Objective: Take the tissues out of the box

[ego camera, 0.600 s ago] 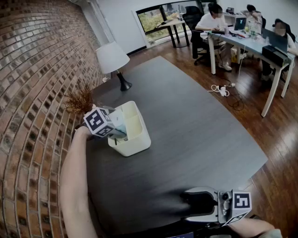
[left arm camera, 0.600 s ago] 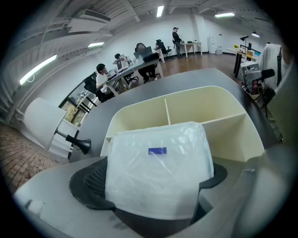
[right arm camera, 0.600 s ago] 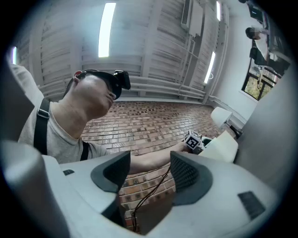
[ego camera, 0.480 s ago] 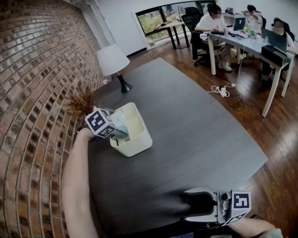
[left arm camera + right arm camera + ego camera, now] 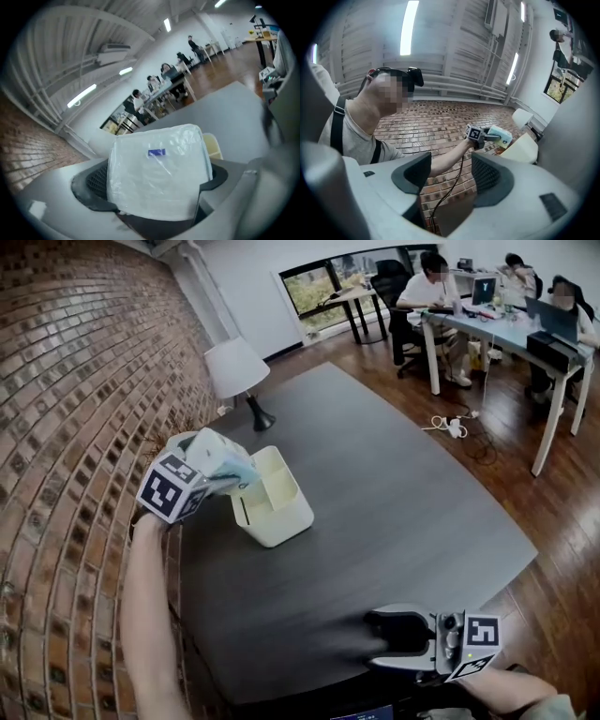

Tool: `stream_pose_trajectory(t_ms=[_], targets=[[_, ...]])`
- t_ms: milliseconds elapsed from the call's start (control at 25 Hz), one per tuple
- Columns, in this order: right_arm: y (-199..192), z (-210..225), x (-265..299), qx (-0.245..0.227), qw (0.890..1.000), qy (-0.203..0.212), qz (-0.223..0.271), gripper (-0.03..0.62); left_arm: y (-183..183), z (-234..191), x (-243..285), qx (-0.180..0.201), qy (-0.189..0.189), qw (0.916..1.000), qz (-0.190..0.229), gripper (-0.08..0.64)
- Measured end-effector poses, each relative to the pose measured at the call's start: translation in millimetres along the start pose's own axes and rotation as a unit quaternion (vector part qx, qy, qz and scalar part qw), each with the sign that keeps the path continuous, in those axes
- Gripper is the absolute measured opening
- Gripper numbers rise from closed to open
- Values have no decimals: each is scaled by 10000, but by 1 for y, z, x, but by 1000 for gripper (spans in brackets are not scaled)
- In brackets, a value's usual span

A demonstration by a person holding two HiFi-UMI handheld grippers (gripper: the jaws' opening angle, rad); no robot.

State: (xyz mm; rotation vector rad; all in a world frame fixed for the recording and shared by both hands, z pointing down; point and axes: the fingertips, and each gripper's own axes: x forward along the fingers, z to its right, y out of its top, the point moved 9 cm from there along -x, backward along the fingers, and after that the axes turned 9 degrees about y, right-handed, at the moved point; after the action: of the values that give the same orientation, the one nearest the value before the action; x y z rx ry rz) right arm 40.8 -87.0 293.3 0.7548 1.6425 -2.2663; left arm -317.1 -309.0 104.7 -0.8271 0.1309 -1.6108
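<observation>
My left gripper (image 5: 223, 468) is shut on a plastic-wrapped tissue pack (image 5: 221, 456), held up in the air left of and above the cream box (image 5: 275, 499). In the left gripper view the tissue pack (image 5: 157, 174) fills the space between the jaws, with the box's cream rim (image 5: 213, 145) just behind it. The box stands open on the dark table (image 5: 375, 512). My right gripper (image 5: 389, 632) rests low at the table's near edge, open, nothing between its jaws. In the right gripper view the tissue pack (image 5: 499, 134) and the box (image 5: 522, 148) show far off.
A white-shaded lamp (image 5: 240, 376) stands at the table's far left corner. The brick wall (image 5: 66, 446) runs close along the left. People sit at desks (image 5: 497, 324) across the room, and a cable (image 5: 450, 425) lies on the wood floor.
My left gripper has lifted the tissue pack up and to the left, out of the box. The right gripper has stayed where it was.
</observation>
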Motion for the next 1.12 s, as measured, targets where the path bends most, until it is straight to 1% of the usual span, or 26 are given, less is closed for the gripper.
stream_pose_trajectory(t_ms=[40, 80, 120, 160, 200, 240, 320, 400, 480, 520, 560, 640, 680, 720, 800, 880, 960, 1040, 1080, 1120], targets=[[-1, 1, -2, -21, 10000, -30, -28, 282, 3, 2, -23, -408, 127, 9980, 455, 519], [-1, 1, -2, -12, 10000, -44, -40, 282, 3, 9, -47, -892, 196, 9914, 936, 518], [-1, 0, -2, 15, 10000, -42, -41, 282, 0, 19, -69, -1380, 227, 9806, 1375, 518], [-1, 0, -1, 39, 10000, -39, -43, 282, -4, 32, -88, -1811, 247, 9679, 1727, 518], [-2, -1, -1, 44, 10000, -44, -56, 282, -11, 49, -104, -2154, 271, 9560, 1974, 518], [-3, -1, -2, 40, 10000, -50, -77, 282, -18, 67, -116, -2410, 293, 9467, 2119, 518], [-6, -2, -2, 46, 9999, -42, -112, 282, -33, 105, -133, -2771, 251, 9350, 2197, 518], [-8, -4, -1, 61, 9999, -25, -134, 276, -47, 136, -144, -3156, 69, 9226, 2216, 518], [-9, -5, 1, 76, 9999, -17, -149, 276, -58, 159, -154, -3605, -111, 9054, 2238, 518], [-10, -5, 1, 83, 9998, -13, -155, 276, -63, 169, -160, -3851, -167, 8944, 2269, 518], [-11, -6, 2, 84, 9998, -5, -165, 276, -68, 178, -167, -4118, -216, 8806, 2333, 518], [-12, -8, 4, 48, 9998, 18, -200, 276, -77, 196, -181, -4625, -320, 8488, 2542, 518], [-13, -8, 5, 18, 9997, 25, -228, 276, -81, 206, -188, -4813, -350, 8343, 2666, 518], [-13, -9, 5, -11, 9997, 24, -253, 276, -85, 216, -194, -4951, -355, 8219, 2796, 518], [-13, -9, 5, -52, 9996, -1, -283, 276, -92, 235, -205, -5150, -346, 7992, 3079, 518], [-14, -10, 7, -77, 9995, -17, -312, 276, -99, 252, -213, -5328, -396, 7741, 3395, 518], [-16, -12, 8, -94, 9993, -15, -358, 276, -107, 268, -220, -5517, -518, 7458, 3698, 518], [-19, -14, 10, -142, 9991, 12, -400, 276, -113, 280, -223, -5705, -688, 7145, 3991, 518], [-20, -15, 11, -180, 9989, 35, -423, 276, -114, 285, -223, -5758, -770, 7012, 4134, 518], [-19, -15, 12, -214, 9987, 57, -459, 276, -114, 290, -224, -5774, -829, 6916, 4259, 518]])
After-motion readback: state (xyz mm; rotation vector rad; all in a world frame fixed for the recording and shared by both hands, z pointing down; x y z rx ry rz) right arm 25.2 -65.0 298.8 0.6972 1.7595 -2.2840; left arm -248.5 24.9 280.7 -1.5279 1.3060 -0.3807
